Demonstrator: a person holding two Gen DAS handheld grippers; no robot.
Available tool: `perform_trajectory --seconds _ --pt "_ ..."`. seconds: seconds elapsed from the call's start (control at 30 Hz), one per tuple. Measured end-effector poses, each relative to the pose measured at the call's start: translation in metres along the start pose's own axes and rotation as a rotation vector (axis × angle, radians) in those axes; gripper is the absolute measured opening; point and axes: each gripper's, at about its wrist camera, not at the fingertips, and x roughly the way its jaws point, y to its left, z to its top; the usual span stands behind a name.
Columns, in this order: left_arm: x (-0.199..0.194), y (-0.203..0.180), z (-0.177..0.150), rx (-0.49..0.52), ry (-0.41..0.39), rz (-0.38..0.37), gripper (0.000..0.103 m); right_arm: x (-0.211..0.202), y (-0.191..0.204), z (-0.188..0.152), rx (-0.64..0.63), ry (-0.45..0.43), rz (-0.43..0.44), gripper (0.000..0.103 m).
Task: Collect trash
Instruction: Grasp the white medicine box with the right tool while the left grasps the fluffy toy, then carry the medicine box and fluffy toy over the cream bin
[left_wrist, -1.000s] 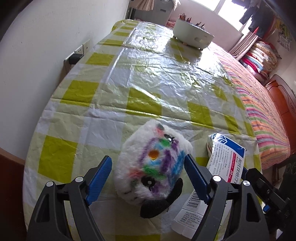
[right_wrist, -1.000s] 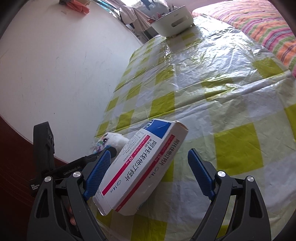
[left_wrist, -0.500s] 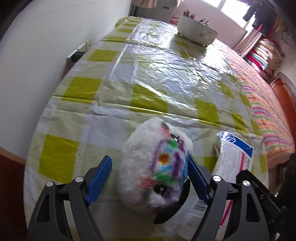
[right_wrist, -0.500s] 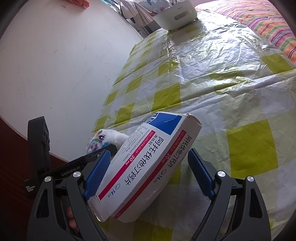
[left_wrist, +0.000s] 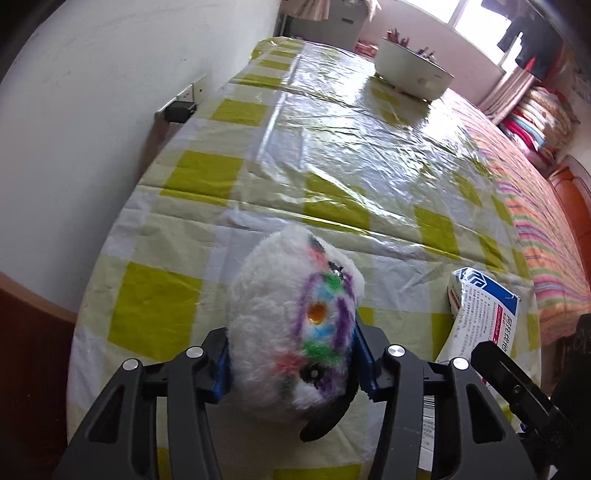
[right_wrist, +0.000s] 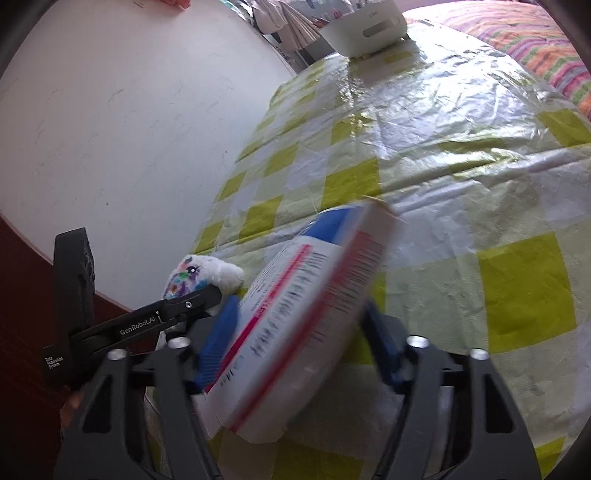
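Two claws, two grabs at once: the left gripper (left_wrist: 291, 363) has just been closing and its blue pads now press into the flanks of the fluffy white toy (left_wrist: 291, 325), clamped on it, while the right gripper (right_wrist: 299, 336) has likewise been closing and is clamped on the medicine box (right_wrist: 306, 317), which sits tilted between its jaws with the far end raised toward the wall side. Start at the left claw: the fur is deep and soft, so the pads may be biting pile rather than body, and a quick lift could let the toy squirm out forward. Its black curved piece hangs below the right-hand pad and could snag on the plastic tablecloth (left_wrist: 332, 155). Over at the right claw, the box looks thin-walled and already dented, so more squeeze may crush it, and held near its rear end it could pivot nose-down once it leaves the cloth. The two tools sit very near each other, the left one's arm just left of the right claw's near pad, so lifting together risks a knock that jars either grip. Farther ahead of both claws, well apart, stands the white tub (left_wrist: 412, 74), likely the drop point; a long carry over slick, crinkled plastic gives a loose hold time to fail.
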Motion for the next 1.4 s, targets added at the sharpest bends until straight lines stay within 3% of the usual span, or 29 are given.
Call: perform_trajectory --seconds 0.2,0.63,0.97,1.4 --pt "-0.005 0.004 -0.003 0.008 -0.015 -0.001 0.047 -0.004 0.007 -0.002 -0.032 -0.017 0.027 0.045" --pt "-0.027 -0.002 -0.012 0.01 -0.048 -0.096 0.044 -0.072 -0.005 -0.006 -0.01 -0.133 0.089 0.045" --pt "-0.048 -0.039 -0.03 0.093 -0.08 -0.137 0.044 -0.147 -0.043 -0.024 0.038 -0.242 0.07 0.045" --pt "-0.072 -0.113 -0.066 0.253 -0.107 -0.226 0.044 -0.191 -0.063 -0.032 0.036 -0.322 -0.006 0.045"
